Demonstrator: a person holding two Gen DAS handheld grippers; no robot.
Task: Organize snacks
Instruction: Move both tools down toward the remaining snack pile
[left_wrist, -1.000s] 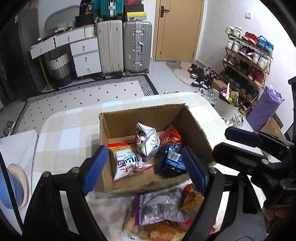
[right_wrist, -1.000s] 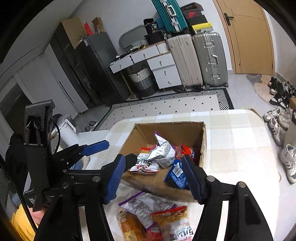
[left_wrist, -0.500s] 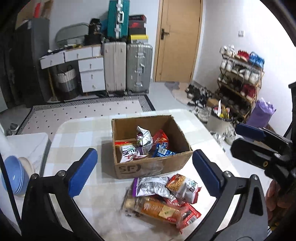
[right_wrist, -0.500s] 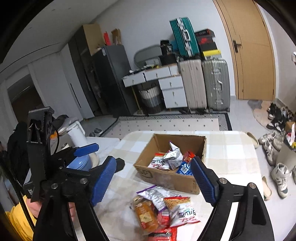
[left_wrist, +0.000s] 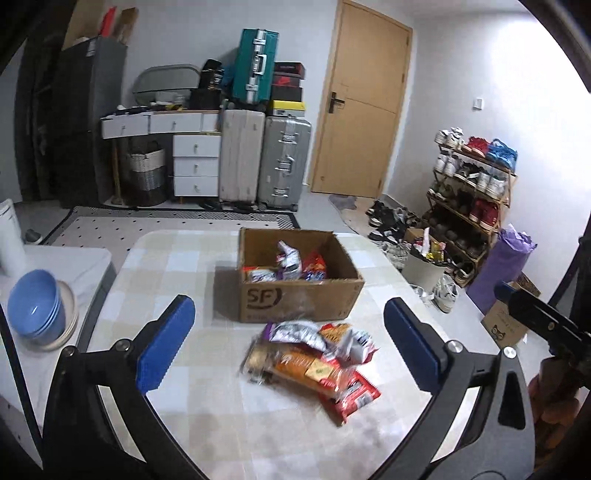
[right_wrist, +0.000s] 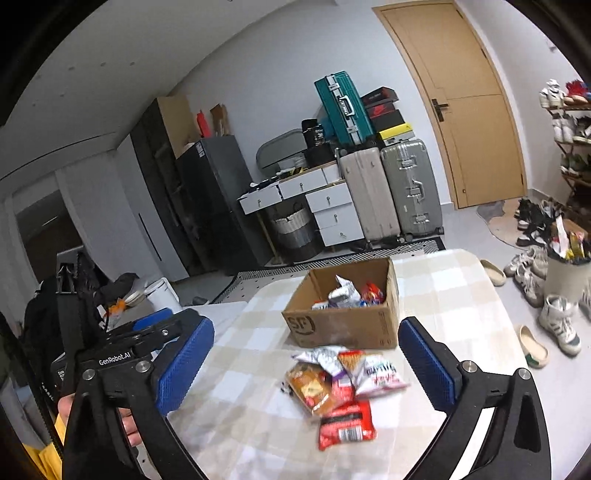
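- Snack packets (left_wrist: 314, 358) heaped loosely on the checked table (left_wrist: 177, 266), just in front of an open cardboard box (left_wrist: 299, 299) marked with large letters on its near wall.
- Several packets already inside the box, one silver packet (right_wrist: 341, 295) poking up above the rim.
- Nearest the cameras, a red packet (right_wrist: 345, 424) at the edge of the heap, partly overlapped by an orange one.
- Left gripper (left_wrist: 288, 332) hovering above the table, jaws spread wide, nothing between the blue pads, heap and box framed in the gap.
- Right gripper (right_wrist: 306, 332) likewise above the table, jaws opening, nothing between them, aimed at the same heap.
- Off to the left side, a stack of blue bowls (left_wrist: 35, 306) on a separate white surface, no part of the job.
- Probable step: between placements, both grippers empty and clear of the box, sorting about half done by the look of the two groups.
- Next move, as a judgement: lowering toward one packet on the outside of the heap, closing on a crimped edge or across its width, then lifting over the box wall.
- Care needed with thin, slippery wrappers and overlapping neighbours, easily dragged along.
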